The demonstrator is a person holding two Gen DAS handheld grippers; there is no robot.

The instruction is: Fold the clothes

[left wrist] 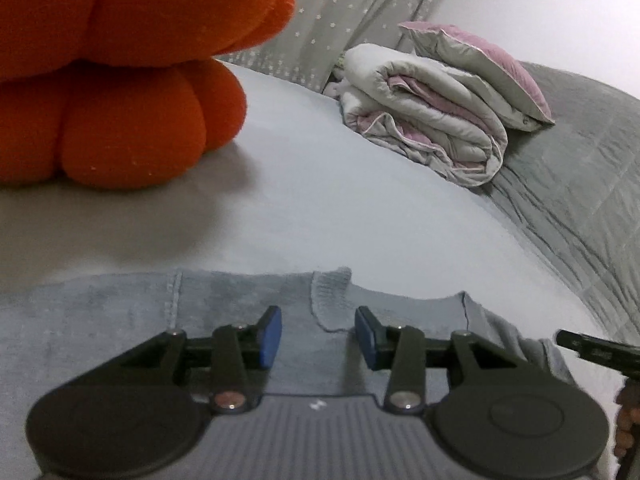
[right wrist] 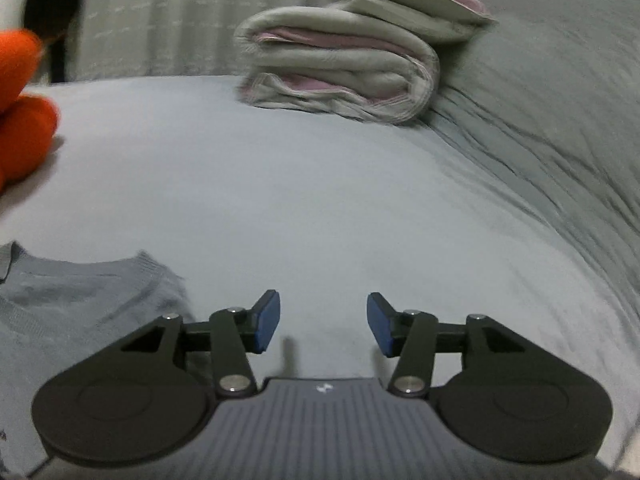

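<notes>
Left gripper (left wrist: 319, 336) hovers part-open and empty above the grey-blue sweater (left wrist: 120, 320) on the bed (left wrist: 320, 184); right gripper (right wrist: 323, 322), wider, empty, over bare sheet

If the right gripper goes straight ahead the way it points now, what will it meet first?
Probably the bare bed sheet. The right gripper has open jaws with nothing between them and tilts down toward the sheet. The gray sweater lies off to its left, and the folded comforter is farther back; depth is uncertain.
</notes>
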